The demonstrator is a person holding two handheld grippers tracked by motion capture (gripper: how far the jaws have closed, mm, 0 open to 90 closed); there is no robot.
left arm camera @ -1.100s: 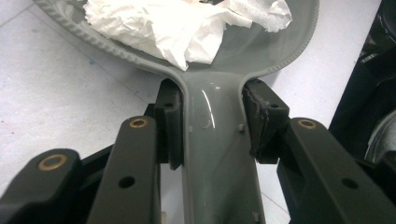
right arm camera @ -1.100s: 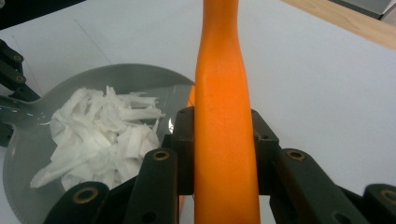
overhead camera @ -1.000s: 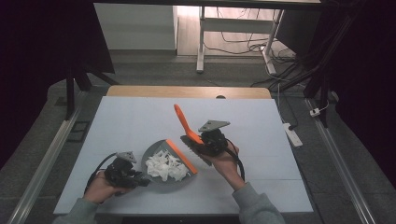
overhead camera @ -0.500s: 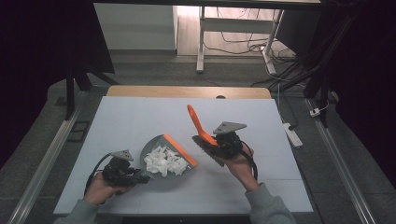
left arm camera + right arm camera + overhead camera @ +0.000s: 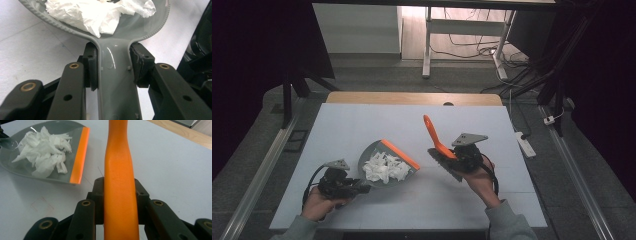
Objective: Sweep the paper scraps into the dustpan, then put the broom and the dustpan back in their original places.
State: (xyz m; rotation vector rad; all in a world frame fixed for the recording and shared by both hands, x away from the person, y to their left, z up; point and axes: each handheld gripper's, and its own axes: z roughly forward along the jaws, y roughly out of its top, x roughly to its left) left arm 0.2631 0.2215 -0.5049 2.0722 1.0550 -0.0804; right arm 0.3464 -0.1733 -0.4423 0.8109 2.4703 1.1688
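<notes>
L gripper at near-left of table, jaws clamped on grey handle of dustpan. Left gripper view: both pads pressed tight against handle sides, handle runs straight between jaws, pan bowl ahead. Dustpan sits on table, orange lip facing right/far side, grey rim w/ ribbed edge. Pile of crumpled white tissue inside pan, well behind the lip.

R gripper right of pan, near table centre-right, jaws closed on brush w/ orange handle. Handle tilts up and away toward far-left; dark bristle head low at the gripper, can't tell if bristles touch table. Right gripper view: handle runs straight up between jaws, pads tight on both sides; pan + tissue off to upper left, apart from brush.

Brush and pan not touching, gap of bare table between.

Text/labels: none readable on pan, brush or grippers. Faint moulded round mark on pan handle in left gripper view, no legible chars.
</notes>
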